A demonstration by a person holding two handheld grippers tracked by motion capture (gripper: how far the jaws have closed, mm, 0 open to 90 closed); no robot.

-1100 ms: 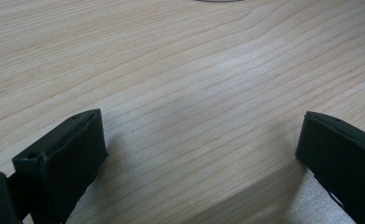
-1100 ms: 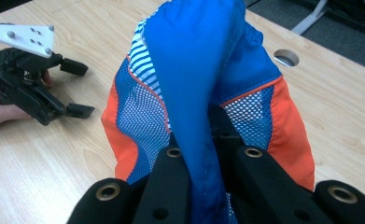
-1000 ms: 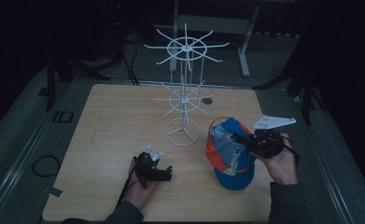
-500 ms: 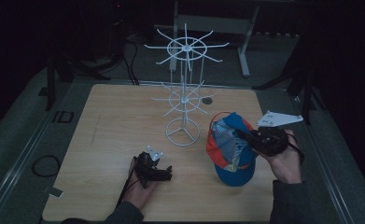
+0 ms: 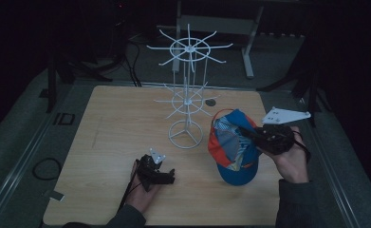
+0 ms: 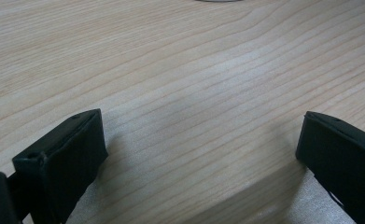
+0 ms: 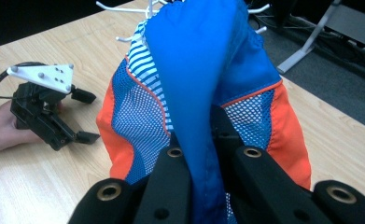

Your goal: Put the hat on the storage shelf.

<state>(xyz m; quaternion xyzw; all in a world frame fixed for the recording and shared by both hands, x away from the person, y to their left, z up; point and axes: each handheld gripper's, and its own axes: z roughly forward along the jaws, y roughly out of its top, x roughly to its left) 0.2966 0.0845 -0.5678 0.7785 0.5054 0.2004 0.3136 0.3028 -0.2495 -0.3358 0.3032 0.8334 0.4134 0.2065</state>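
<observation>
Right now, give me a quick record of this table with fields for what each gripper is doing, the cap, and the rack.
right gripper: shut on the cap, fingers pinching a fold of blue fabric
cap: blue, orange and white mesh, held at the table's right side, lower edge at or near the tabletop
left gripper: open, nothing between its fingers, low over the table near the front edge
rack: white wire stand with two tiers of hooks, upright mid-table, no cap on it
table: light wood
</observation>
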